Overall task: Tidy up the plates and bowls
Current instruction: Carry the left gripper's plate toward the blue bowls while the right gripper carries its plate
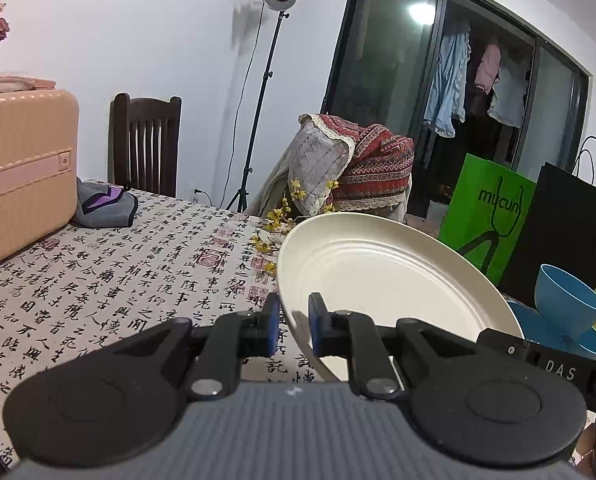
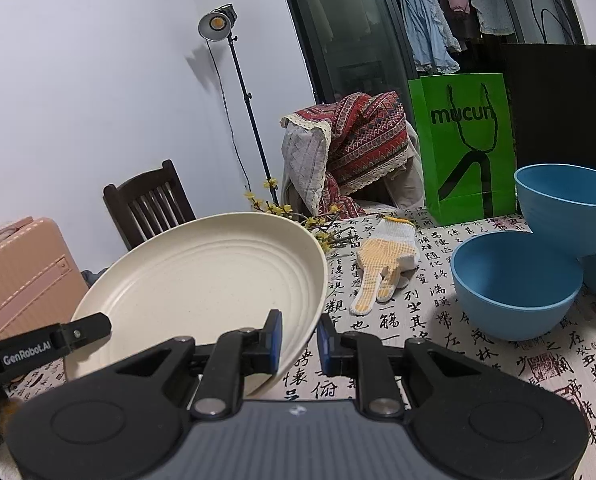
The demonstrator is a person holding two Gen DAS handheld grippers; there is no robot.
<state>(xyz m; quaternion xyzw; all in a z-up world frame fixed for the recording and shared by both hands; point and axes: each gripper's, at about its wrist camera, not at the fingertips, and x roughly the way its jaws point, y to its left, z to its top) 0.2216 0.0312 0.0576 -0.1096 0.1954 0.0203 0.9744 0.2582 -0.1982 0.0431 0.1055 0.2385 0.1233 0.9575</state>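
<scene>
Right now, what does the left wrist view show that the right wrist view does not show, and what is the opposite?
Only the left wrist view: the grey and purple cloth beside the suitcase, and a blue plate under a blue bowl.

Only the right wrist view: the work glove lying on the tablecloth, and a second blue bowl standing in front.

Both: the cream plate held by its rim on opposite sides by the left gripper and the right gripper, the green bag, the pink suitcase.

Pink suitcase (image 1: 22,168), work glove (image 2: 384,264), green bag (image 2: 464,148)
</scene>
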